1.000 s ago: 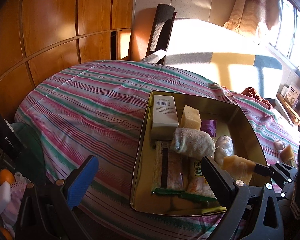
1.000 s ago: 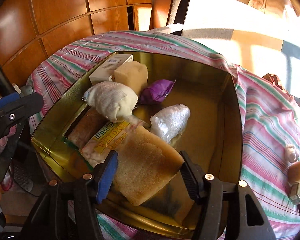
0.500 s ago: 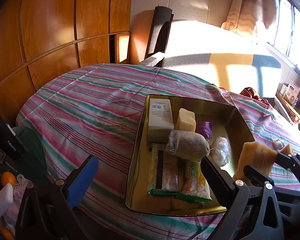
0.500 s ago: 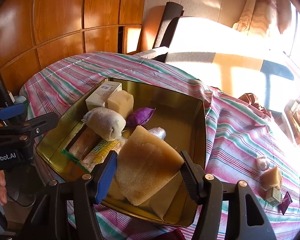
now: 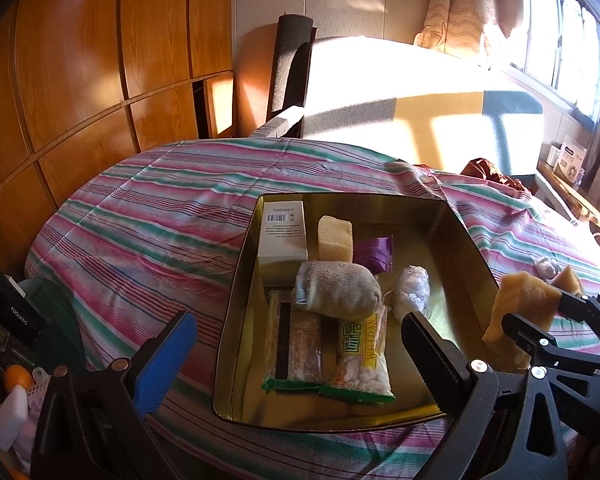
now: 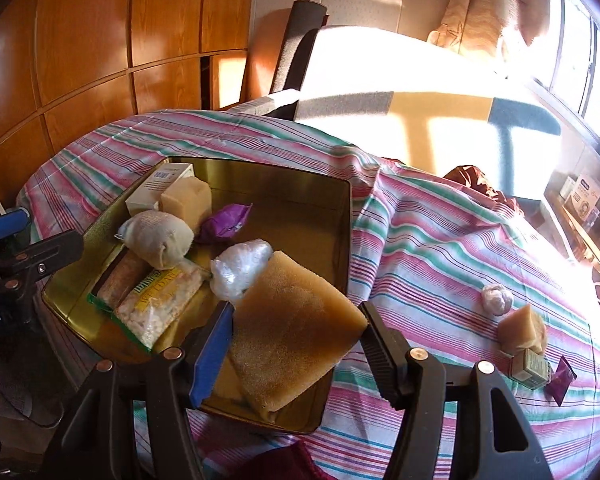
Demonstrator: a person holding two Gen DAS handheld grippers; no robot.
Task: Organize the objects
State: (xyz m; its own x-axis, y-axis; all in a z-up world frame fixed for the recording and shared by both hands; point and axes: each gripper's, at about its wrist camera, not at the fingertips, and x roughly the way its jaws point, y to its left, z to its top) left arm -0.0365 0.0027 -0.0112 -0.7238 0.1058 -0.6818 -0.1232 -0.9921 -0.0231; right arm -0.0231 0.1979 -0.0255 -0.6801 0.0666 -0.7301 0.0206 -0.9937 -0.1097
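Observation:
A gold metal tin (image 5: 240, 280) (image 6: 340, 220) lies on the striped bedspread. It holds a white box (image 5: 282, 232), a yellow sponge block (image 5: 334, 238), a purple packet (image 6: 224, 222), a rolled cloth bundle (image 5: 336, 294), a plastic-wrapped ball (image 6: 240, 268) and two snack packs (image 5: 328, 352). My right gripper (image 6: 296, 340) is shut on a large tan sponge (image 6: 292, 328) (image 5: 520, 312), held above the tin's near right corner. My left gripper (image 5: 296, 352) stands open with nothing between its fingers, low over the tin's near left edge.
On the bedspread to the right lie a small wrapped ball (image 6: 496, 298), a tan sponge piece (image 6: 520, 328), a small green box (image 6: 530, 364) and a purple sachet (image 6: 562, 374). A chair (image 5: 292, 60) and wooden wall panels stand behind. Clutter sits at the lower left (image 5: 12, 392).
My right gripper has lifted the tan sponge up out of the tin and drawn it back towards the right. The left gripper has pulled back a little; the tin looks farther away.

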